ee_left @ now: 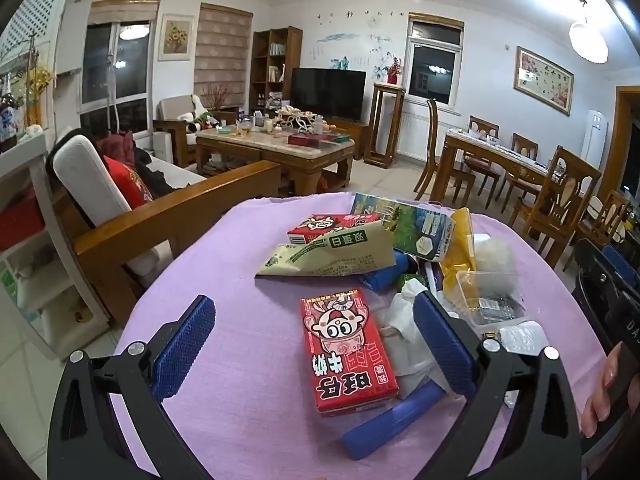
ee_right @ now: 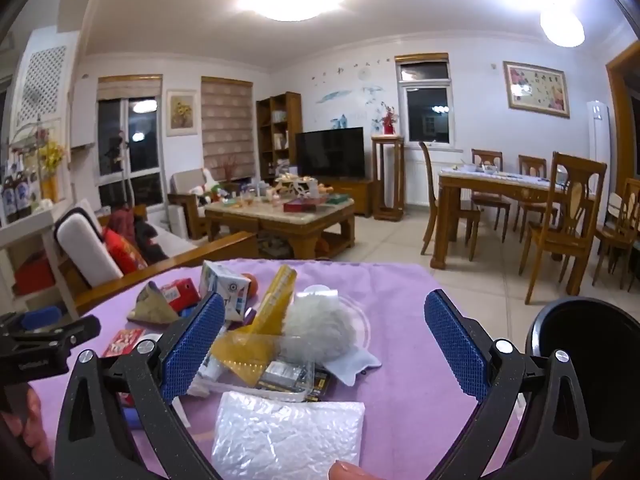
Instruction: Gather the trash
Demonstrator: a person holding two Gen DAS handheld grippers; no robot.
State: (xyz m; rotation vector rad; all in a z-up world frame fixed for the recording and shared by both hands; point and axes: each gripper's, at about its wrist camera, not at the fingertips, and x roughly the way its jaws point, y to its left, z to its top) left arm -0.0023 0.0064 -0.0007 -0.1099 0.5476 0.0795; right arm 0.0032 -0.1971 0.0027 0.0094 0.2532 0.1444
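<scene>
Left wrist view: our left gripper (ee_left: 314,354), released wide, straddles the red milk carton (ee_left: 347,350), its long axis running twelve-to-six; our right gripper (ee_right: 324,346) hangs released too.

Bare purple cloth (ee_left: 240,340) left; trash pile (ee_left: 420,264) (dense) crowds right.

a matt lilac woven cloth (ee_left: 248,380) covers the table. near its middle lies a glossy red printed cardboard carton (ee_left: 347,350); toward the near edge, a crinkled shiny clear bubble-wrap pouch (ee_right: 288,434). the black plastic grippers carry rough, knurled blue rubber pads (ee_left: 184,346).
</scene>
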